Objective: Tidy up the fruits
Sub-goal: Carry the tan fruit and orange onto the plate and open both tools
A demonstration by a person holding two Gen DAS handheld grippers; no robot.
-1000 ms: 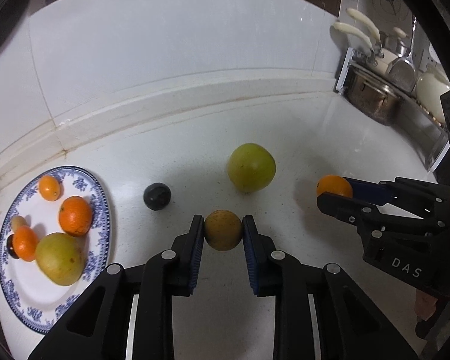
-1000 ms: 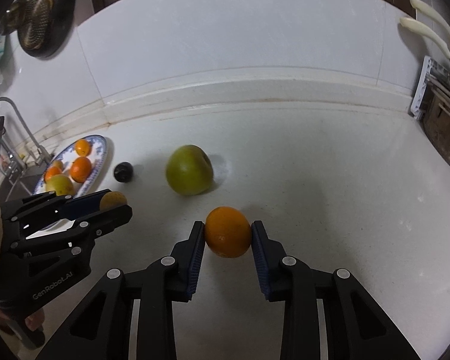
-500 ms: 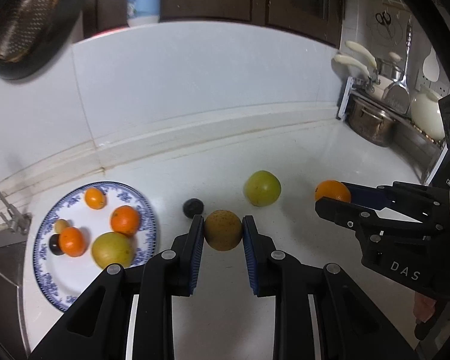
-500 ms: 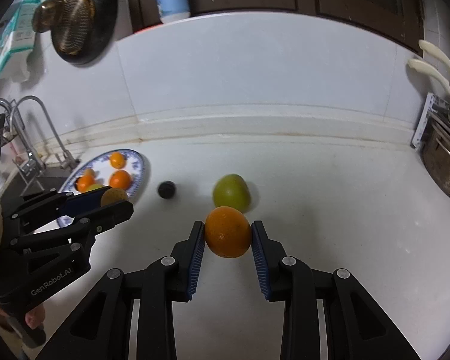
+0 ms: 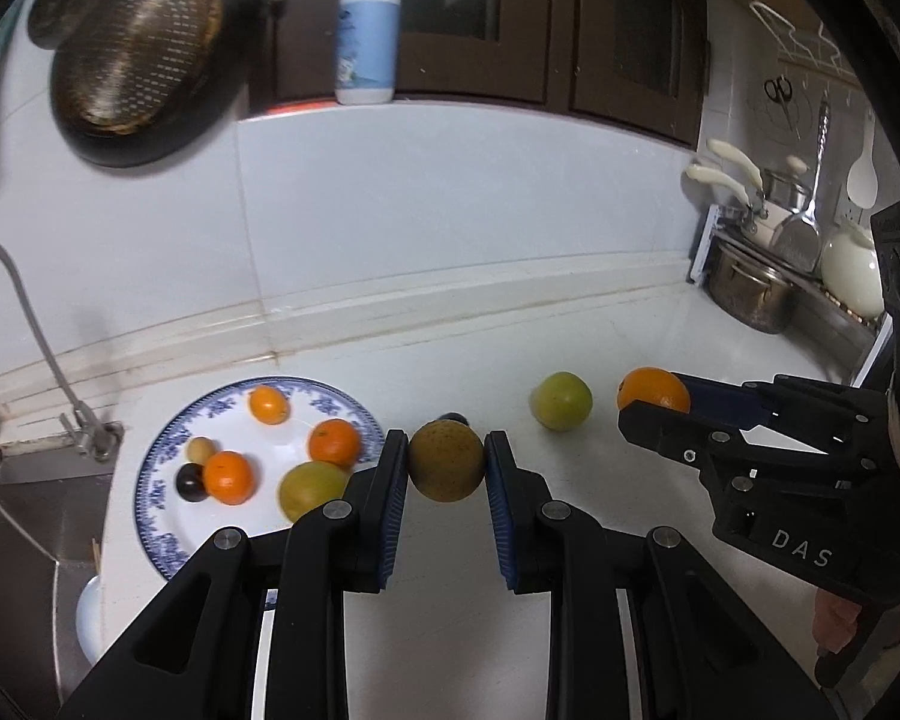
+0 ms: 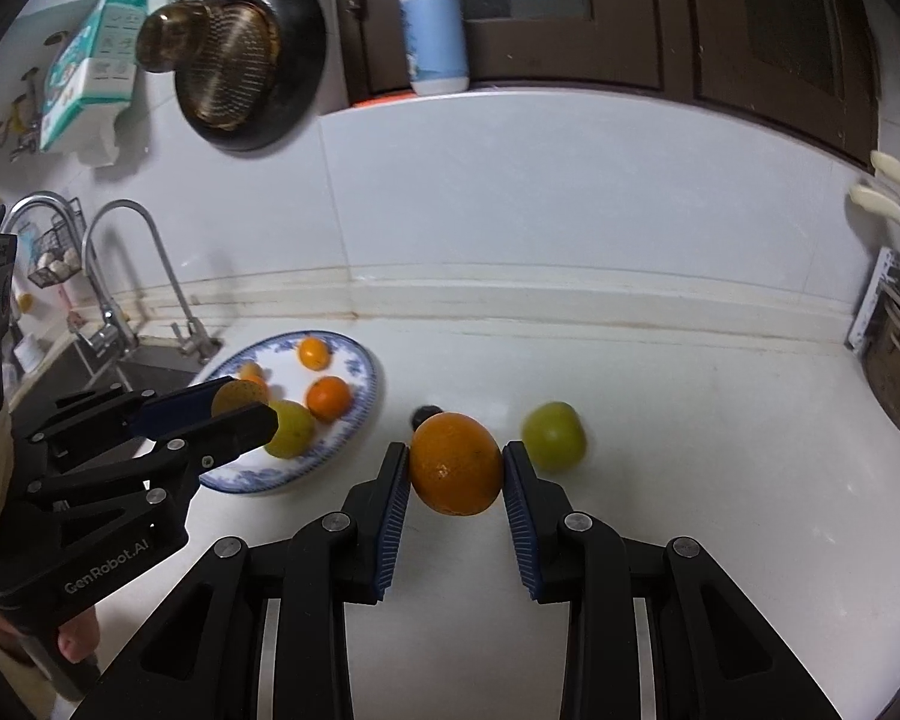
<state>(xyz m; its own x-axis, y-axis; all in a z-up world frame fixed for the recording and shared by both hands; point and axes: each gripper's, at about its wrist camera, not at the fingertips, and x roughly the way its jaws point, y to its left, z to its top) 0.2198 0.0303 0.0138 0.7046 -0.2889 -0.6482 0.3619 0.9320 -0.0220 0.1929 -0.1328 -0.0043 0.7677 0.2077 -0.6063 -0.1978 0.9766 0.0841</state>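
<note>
White counter [image 5: 660,516]; right claw [image 5: 654,405] reads "DAS"; left claw [image 6: 243,411] "GenRobot.AI".

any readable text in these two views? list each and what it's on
"DAS": on the body of the right tool, seen from the left wrist view.
"GenRobot.AI": on the body of the left tool, seen from the right wrist view.
Blue soap bottle: has a label, print too blurred to read.
Green and white package hanging on the wall: print too small to read.
Nothing else legible.
</note>
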